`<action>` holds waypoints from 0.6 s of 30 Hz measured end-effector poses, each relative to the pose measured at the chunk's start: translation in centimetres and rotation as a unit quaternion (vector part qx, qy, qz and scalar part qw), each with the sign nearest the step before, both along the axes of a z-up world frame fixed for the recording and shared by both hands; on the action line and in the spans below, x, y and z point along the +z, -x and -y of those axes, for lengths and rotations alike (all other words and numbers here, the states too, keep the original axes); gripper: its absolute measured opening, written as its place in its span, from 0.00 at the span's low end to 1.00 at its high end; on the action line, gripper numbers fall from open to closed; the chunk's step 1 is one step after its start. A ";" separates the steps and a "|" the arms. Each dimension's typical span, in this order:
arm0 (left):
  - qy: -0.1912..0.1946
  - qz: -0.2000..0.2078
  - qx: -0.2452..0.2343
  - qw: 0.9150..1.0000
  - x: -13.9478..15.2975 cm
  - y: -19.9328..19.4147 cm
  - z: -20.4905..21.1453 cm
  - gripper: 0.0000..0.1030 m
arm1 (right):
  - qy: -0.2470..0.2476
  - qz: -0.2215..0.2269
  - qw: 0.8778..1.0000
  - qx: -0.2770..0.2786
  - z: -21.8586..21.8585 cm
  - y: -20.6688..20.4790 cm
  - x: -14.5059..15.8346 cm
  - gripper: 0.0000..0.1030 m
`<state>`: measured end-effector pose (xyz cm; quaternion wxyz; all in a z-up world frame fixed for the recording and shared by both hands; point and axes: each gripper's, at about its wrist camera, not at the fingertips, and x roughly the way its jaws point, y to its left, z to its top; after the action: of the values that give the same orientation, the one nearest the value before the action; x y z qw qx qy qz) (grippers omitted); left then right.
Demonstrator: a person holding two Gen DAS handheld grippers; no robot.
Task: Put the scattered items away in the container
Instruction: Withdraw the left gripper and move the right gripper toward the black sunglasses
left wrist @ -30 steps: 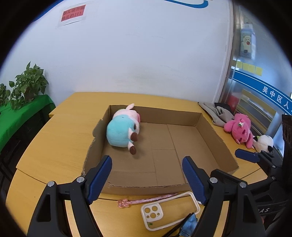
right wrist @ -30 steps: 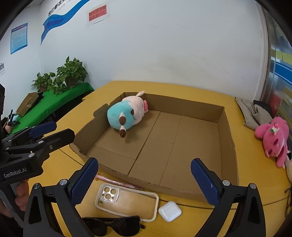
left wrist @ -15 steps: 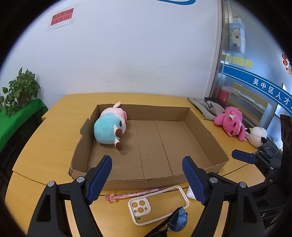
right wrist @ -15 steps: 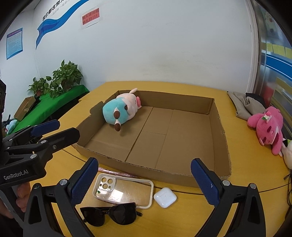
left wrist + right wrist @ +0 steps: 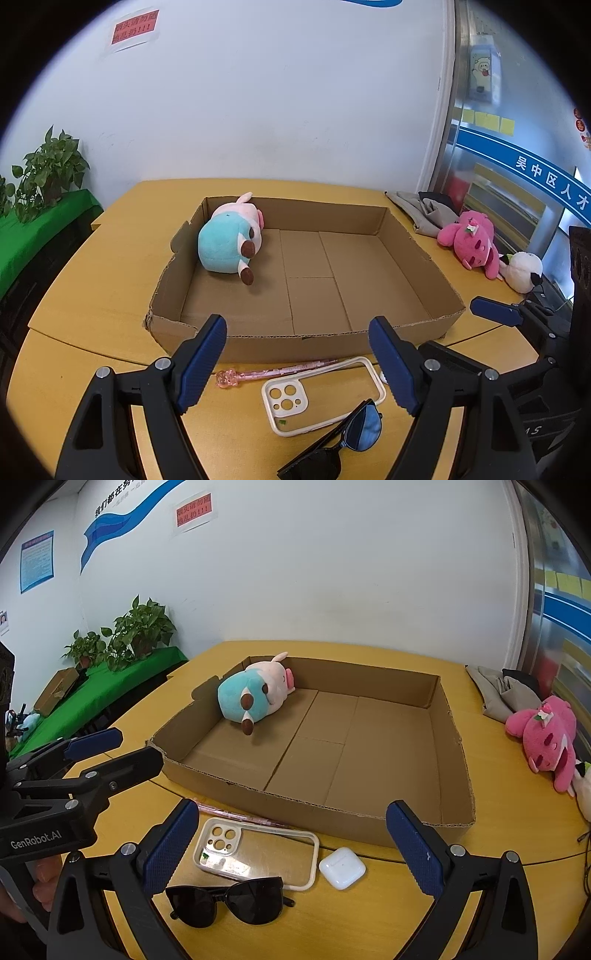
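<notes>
A shallow cardboard box (image 5: 413, 247) (image 5: 452, 738) sits on the yellow table with a teal and pink plush (image 5: 231, 243) (image 5: 255, 694) lying in its far left corner. In front of the box lie a clear phone case (image 5: 317, 395) (image 5: 258, 853), black sunglasses (image 5: 340, 443) (image 5: 229, 904), a pink pen (image 5: 273, 371) (image 5: 236, 816) and a white earbud case (image 5: 341, 867). My left gripper (image 5: 299, 360) is open and empty above the pen and phone case. My right gripper (image 5: 291, 849) is open and empty above the phone case.
A pink plush (image 5: 472, 240) (image 5: 546, 734) and a white plush (image 5: 522, 267) lie on the table right of the box, beside grey cloth (image 5: 424, 210) (image 5: 498, 690). Potted plants (image 5: 136, 631) stand on a green table at the left.
Both grippers have pulled back and up from the box, so the sunglasses and more of the table front now show. Nothing on the table has moved.
</notes>
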<state>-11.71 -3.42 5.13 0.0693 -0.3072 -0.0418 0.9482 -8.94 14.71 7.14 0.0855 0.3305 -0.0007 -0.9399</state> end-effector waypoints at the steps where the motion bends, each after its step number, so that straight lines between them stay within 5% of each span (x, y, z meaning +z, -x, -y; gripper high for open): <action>1: 0.000 0.000 0.000 1.000 0.0 0.0 0.0 0.77 | 0.002 0.000 1.000 0.000 0.0 -0.1 0.0 1.00; 18: -0.005 0.014 -0.015 1.000 -1.3 -0.3 -1.0 0.77 | 0.003 0.018 1.000 -0.008 -1.7 -0.4 -1.6 1.00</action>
<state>-11.41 -2.38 3.79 0.0843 -0.3206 -0.0431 0.9425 -8.55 16.40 5.57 0.0785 0.3475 -0.0074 -0.9344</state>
